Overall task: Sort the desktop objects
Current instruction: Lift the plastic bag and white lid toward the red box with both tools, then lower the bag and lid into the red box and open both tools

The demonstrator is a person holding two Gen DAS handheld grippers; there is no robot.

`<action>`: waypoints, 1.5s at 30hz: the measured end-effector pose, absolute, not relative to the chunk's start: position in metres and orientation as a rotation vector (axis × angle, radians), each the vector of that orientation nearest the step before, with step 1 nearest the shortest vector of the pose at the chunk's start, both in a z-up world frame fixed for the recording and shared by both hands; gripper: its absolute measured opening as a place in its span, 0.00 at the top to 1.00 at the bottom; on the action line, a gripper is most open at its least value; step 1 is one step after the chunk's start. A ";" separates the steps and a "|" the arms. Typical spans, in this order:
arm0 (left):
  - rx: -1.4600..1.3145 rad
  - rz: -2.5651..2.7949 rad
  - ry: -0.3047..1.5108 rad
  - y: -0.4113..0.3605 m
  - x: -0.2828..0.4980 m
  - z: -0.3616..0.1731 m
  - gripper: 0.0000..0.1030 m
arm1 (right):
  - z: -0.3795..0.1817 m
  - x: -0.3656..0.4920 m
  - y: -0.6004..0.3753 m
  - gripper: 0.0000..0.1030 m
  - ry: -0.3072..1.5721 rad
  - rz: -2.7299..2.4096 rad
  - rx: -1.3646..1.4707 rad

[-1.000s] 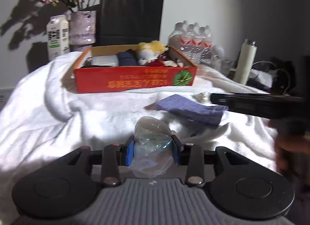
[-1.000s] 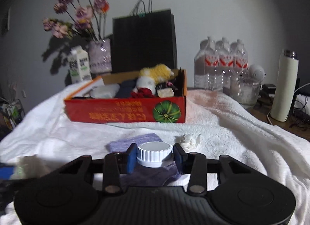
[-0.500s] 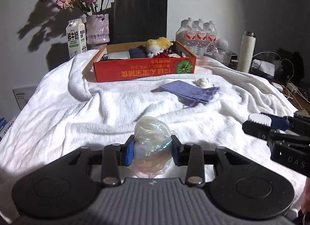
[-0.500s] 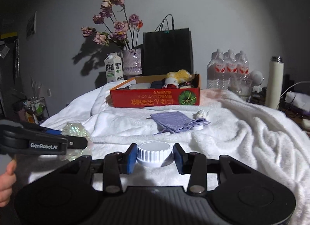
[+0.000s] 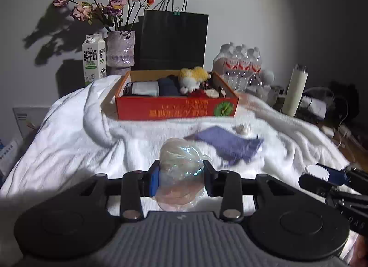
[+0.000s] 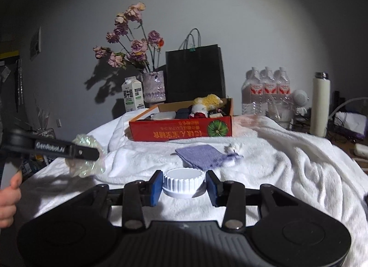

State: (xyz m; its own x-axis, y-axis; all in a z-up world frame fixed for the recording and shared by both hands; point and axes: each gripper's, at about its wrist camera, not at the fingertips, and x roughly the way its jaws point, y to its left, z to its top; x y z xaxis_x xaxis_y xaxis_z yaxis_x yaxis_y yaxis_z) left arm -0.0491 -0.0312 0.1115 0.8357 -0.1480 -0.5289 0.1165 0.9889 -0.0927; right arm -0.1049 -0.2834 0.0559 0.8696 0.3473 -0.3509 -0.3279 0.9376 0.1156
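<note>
- At the near edge of the towel point(image 6: 287, 175): left gripper point(image 5: 181, 178) clamped on a crumpled iridescent wrapper point(image 5: 181, 163), right gripper point(image 6: 184, 185) clamped on a white ribbed cap point(image 6: 183, 180); both lifted clear of the cloth.
- Farther back, in the red box point(image 5: 177, 111): already holds a plush toy point(image 5: 193, 78), a dark bundle, a pale pack and small bits; judged partly filled.
- Between grippers and box, loose on the towel: purple pouch point(image 6: 202, 155), a second small white cap at its edge, a crumpled white scrap point(image 6: 234, 147).
- Judged mid-task: two items in hand yet to be dropped, about three more to fetch.
- Beneath everything: rumpled white towel with deep folds, soft and uneven.
- Behind the box: milk carton point(image 5: 93, 59), vase point(image 5: 120, 51) of dried roses, black paper bag point(image 5: 171, 41), bottled water pack, white flask point(image 6: 320, 103), cables at right; grey wall, dim edges, hard shadow.
</note>
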 end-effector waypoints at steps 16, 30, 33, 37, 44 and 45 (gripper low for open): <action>-0.162 -0.144 0.774 0.021 0.245 0.134 0.62 | 0.155 0.180 -0.218 0.62 0.472 0.570 0.133; -0.194 -0.118 0.835 0.022 0.326 0.089 0.27 | 0.057 0.327 -0.134 0.48 0.851 0.430 0.002; -0.160 -0.094 0.806 0.022 0.319 0.106 0.21 | 0.064 0.320 -0.144 0.35 0.819 0.408 0.034; -0.121 0.006 0.813 0.022 0.311 0.131 0.12 | 0.094 0.309 -0.155 0.30 0.758 0.354 0.011; -0.086 0.037 0.744 0.020 0.251 0.155 0.03 | 0.138 0.268 -0.190 0.19 0.669 0.290 0.022; -0.049 0.044 0.728 0.018 0.238 0.153 0.03 | 0.139 0.259 -0.195 0.18 0.657 0.289 0.018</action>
State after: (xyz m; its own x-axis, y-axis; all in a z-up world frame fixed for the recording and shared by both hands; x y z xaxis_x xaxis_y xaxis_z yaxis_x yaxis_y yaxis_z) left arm 0.2375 0.0178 0.1535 0.7455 0.0228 -0.6661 -0.0573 0.9979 -0.0299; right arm 0.2586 -0.1955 0.1395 0.7529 0.2706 -0.5999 -0.2594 0.9598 0.1074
